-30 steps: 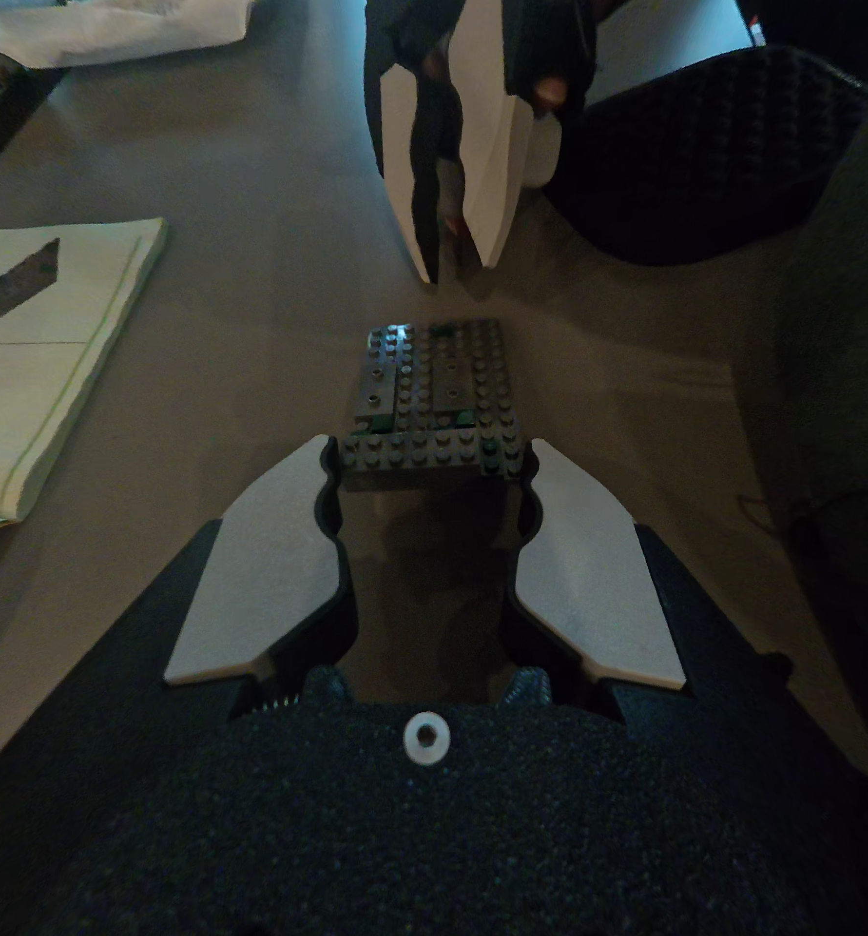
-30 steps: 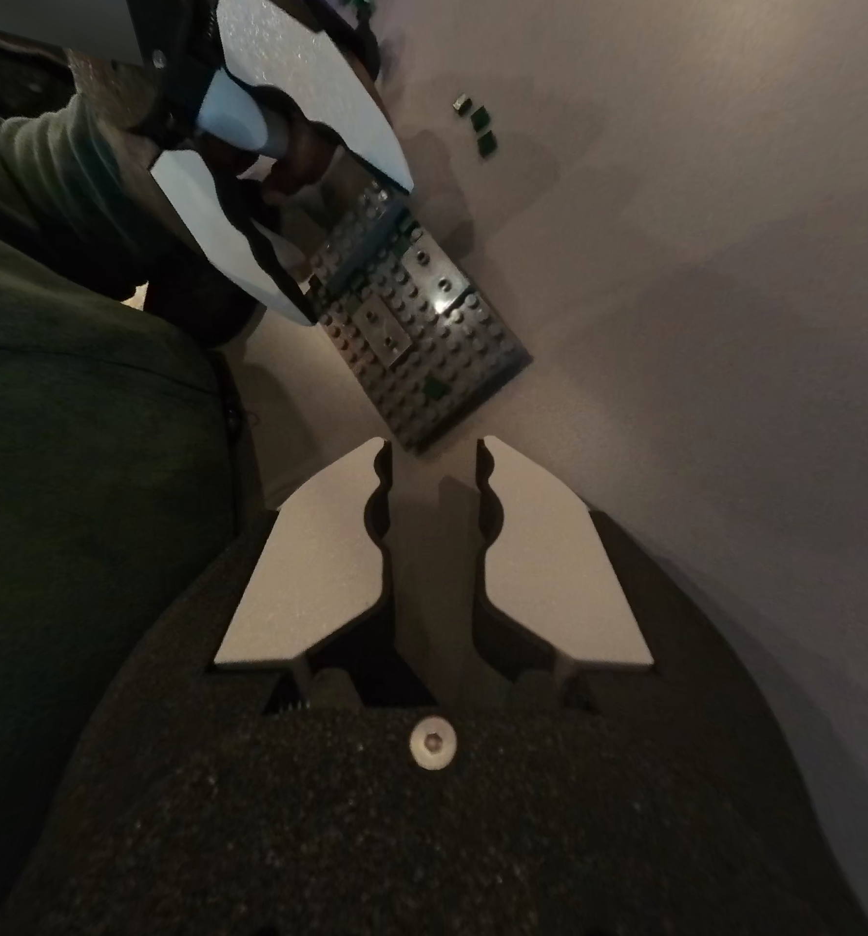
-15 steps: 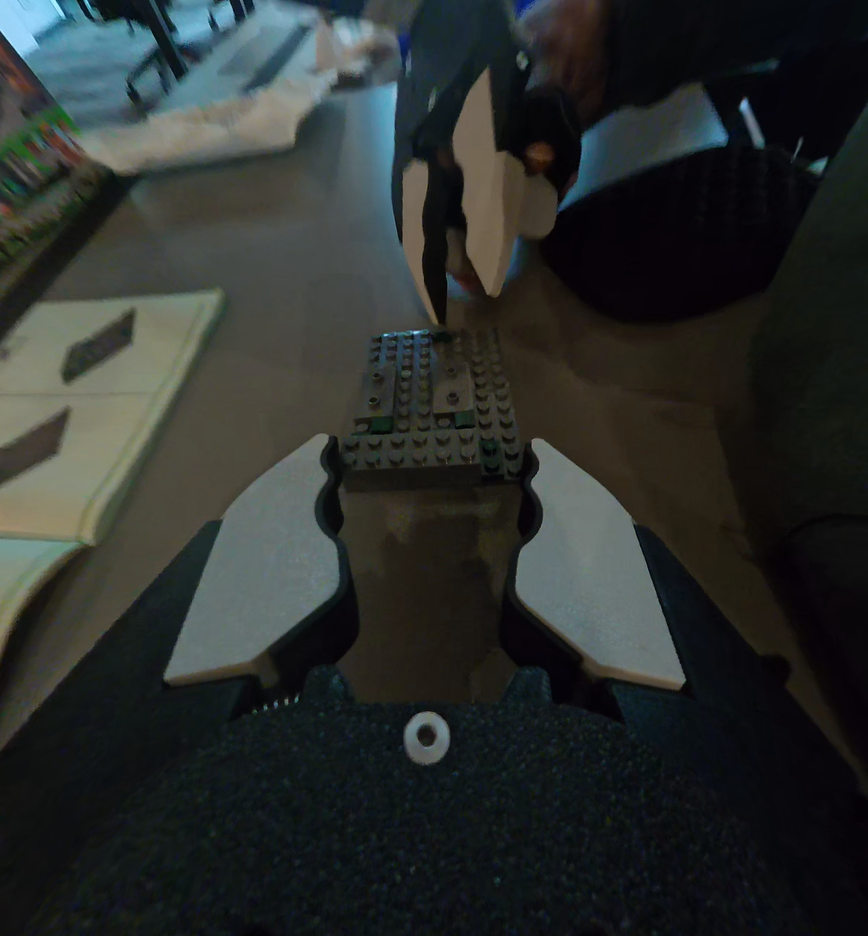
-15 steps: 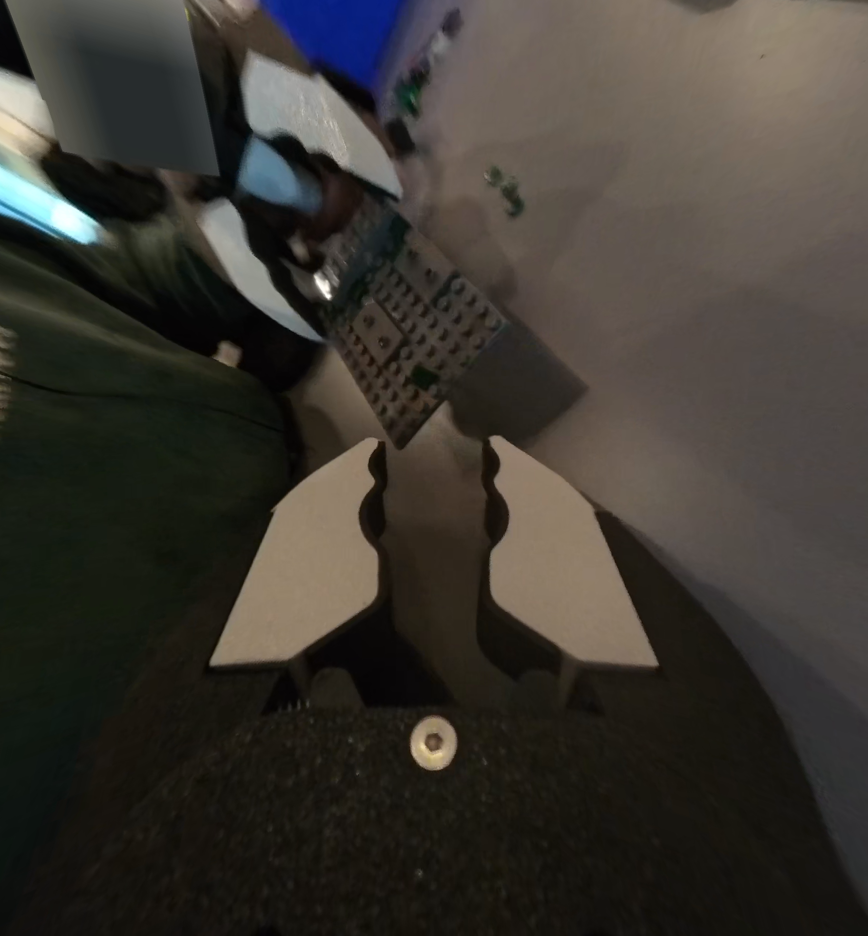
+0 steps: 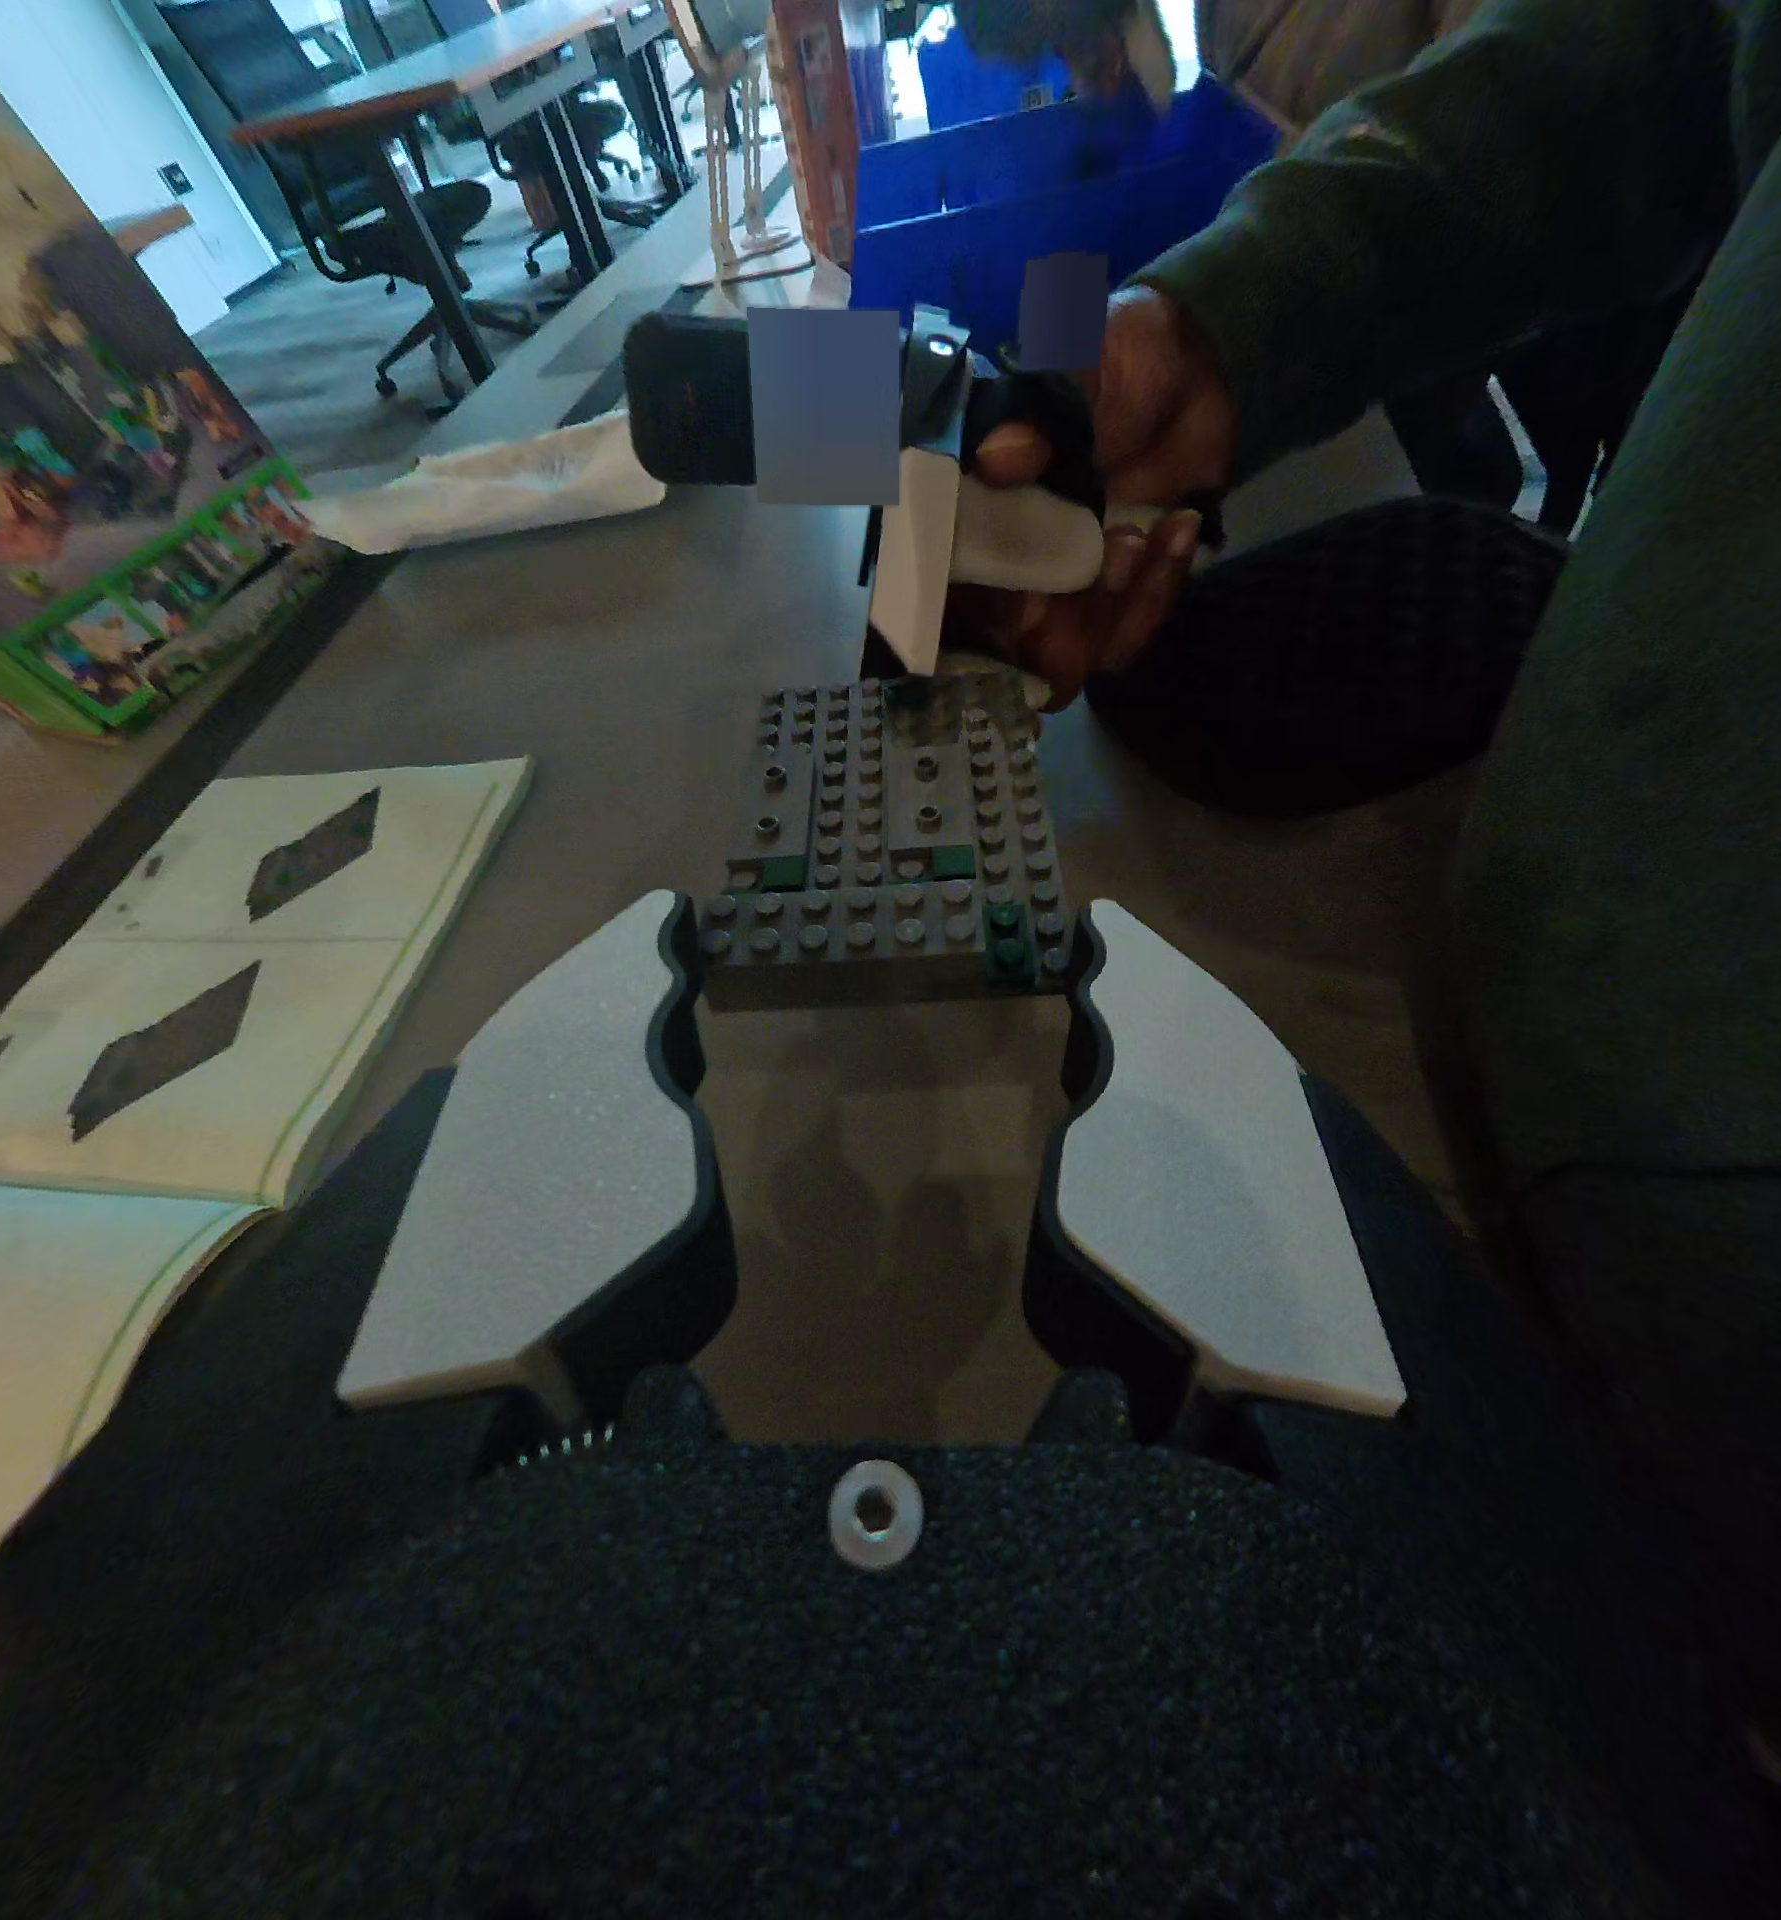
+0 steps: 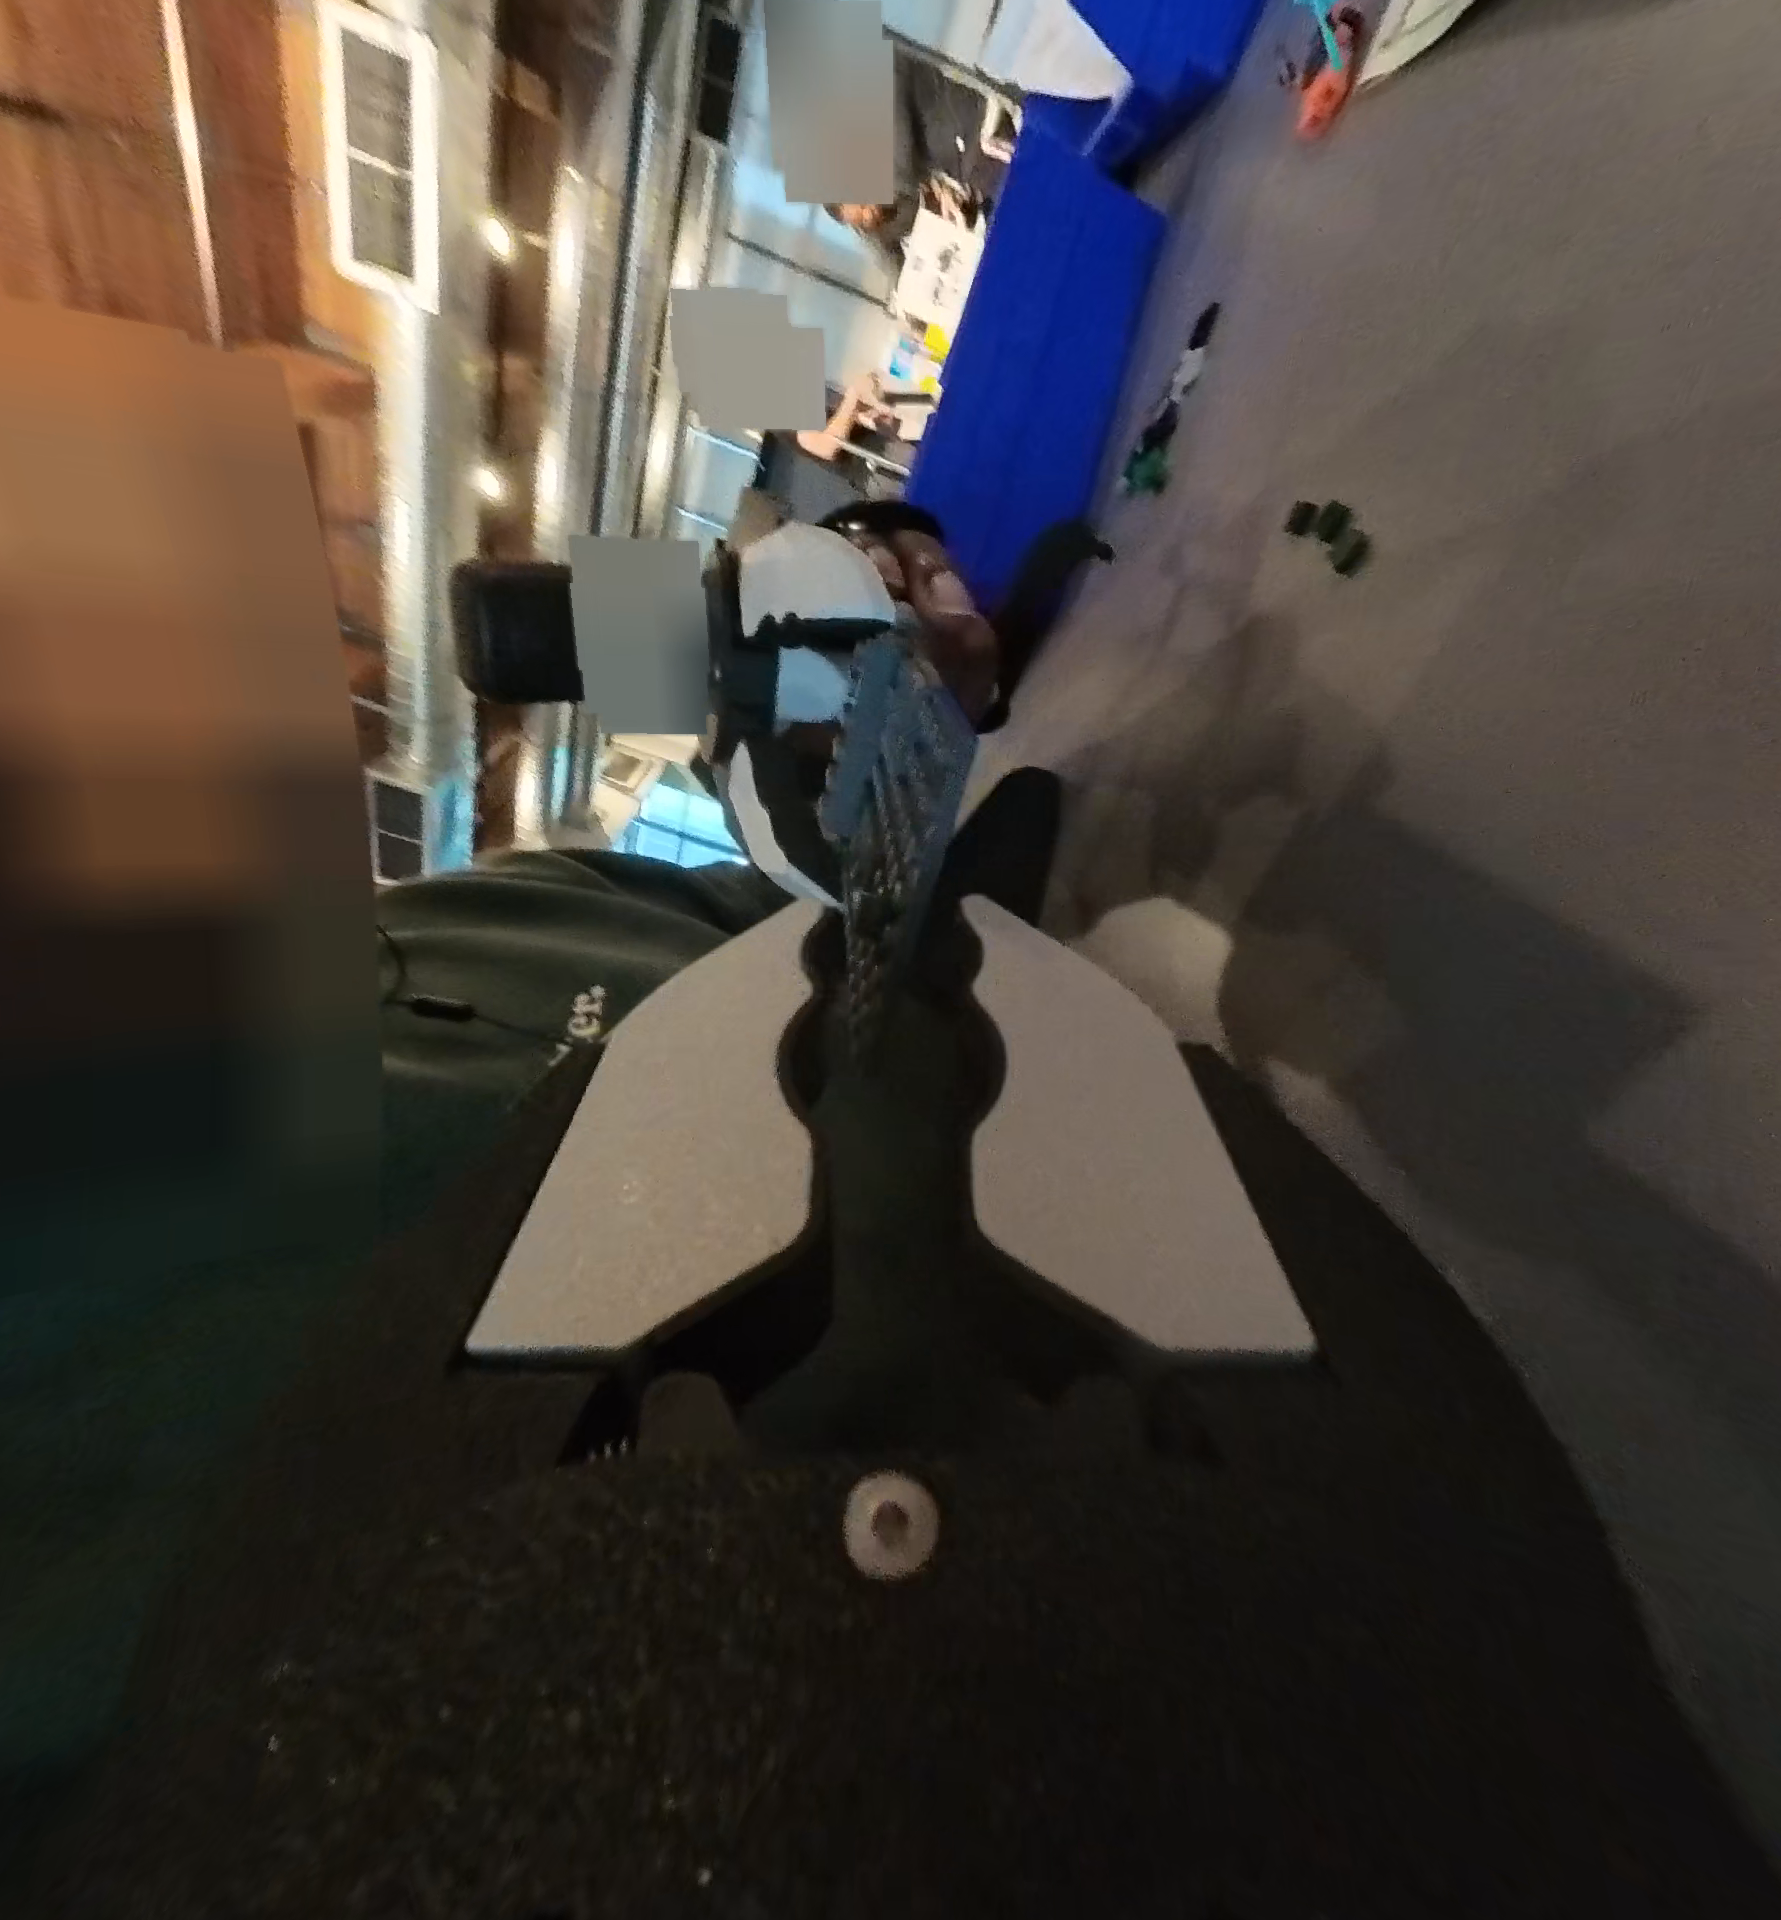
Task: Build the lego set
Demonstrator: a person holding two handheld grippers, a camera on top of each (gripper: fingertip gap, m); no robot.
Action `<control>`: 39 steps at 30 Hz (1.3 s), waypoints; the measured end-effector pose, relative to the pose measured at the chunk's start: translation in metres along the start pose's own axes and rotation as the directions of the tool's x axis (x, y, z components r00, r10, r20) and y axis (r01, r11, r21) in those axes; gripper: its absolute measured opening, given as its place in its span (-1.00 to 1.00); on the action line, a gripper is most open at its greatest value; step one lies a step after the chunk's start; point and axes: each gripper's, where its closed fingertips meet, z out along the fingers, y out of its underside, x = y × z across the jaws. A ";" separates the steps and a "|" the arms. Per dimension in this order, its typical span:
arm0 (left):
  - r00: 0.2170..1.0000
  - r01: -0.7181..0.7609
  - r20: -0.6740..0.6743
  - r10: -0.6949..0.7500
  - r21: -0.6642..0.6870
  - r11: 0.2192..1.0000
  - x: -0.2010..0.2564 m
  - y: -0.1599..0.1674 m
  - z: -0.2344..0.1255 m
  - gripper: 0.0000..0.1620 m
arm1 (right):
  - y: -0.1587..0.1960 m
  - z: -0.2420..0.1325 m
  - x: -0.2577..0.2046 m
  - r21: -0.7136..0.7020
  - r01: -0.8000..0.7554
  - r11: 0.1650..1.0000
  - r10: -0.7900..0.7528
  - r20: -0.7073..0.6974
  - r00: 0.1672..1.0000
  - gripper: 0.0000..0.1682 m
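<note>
A grey studded Lego plate point(image 5: 870, 821) carries flat grey tiles and small dark green pieces. My left gripper point(image 5: 886, 940) is shut on its near edge, one finger on each side. My right gripper point(image 5: 912, 613), held by a hand, meets the plate's far edge from above. In the right wrist view the plate point(image 6: 901, 790) is seen edge-on, held off the table. Its near end sits between the fingers of my right gripper point(image 6: 891, 930), which close around it. The left gripper point(image 6: 792, 665) shows at the plate's other end.
An open instruction booklet point(image 5: 242, 935) lies to the left. Behind it stand a Lego box point(image 5: 86, 520) and a white bag point(image 5: 512, 488). A blue bin point(image 5: 1021, 208) is at the back, a black mesh seat point(image 5: 1322, 644) to the right. Loose green bricks point(image 6: 1333, 535) lie on the table. Some 7 cm of space lies between my two pairs of fingers.
The plate has been lifted off the table and tilted in my left gripper. My right gripper has moved in and closed over the plate's far edge. Both views have swung upward.
</note>
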 end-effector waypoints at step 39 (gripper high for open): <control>0.993 -0.111 0.037 0.111 -0.007 0.994 0.009 -0.004 -0.008 -0.39 | 0.012 0.007 -0.007 0.057 0.048 0.997 -0.045 -0.058 0.997 -0.93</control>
